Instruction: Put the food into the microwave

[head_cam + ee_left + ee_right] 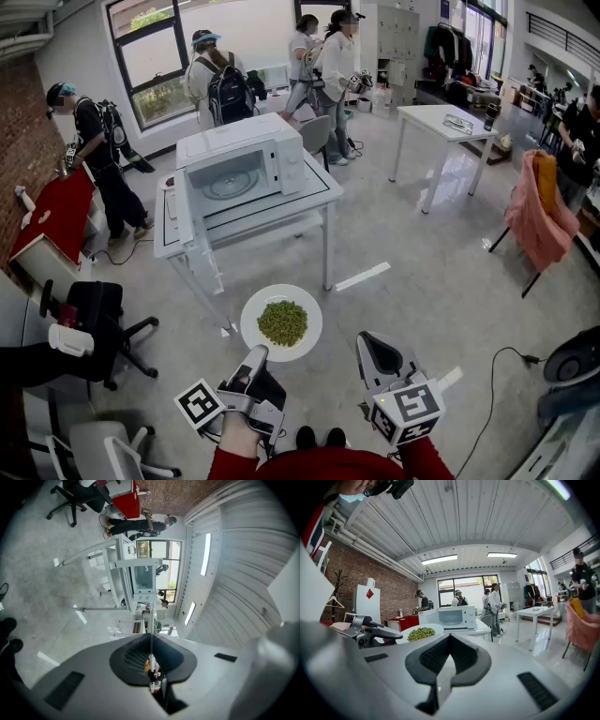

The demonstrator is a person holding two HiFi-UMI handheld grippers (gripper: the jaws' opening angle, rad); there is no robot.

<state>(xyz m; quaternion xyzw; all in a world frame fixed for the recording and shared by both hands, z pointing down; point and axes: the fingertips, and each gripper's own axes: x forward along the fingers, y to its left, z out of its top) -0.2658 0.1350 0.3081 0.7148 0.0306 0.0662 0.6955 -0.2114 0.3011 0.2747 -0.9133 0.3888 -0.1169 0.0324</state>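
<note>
white table (441,120) beyond; pink cloth (536,211), perhaps draped over a chair

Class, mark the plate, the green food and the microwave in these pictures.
plate (251,319), head view, bare left rim
green food (282,322), head view, middle of the pile
microwave (239,139), head view, white top panel

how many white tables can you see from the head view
2. One table stands in the middle under the microwave; the other table is further back on the right. More may be hidden at the back.
</note>
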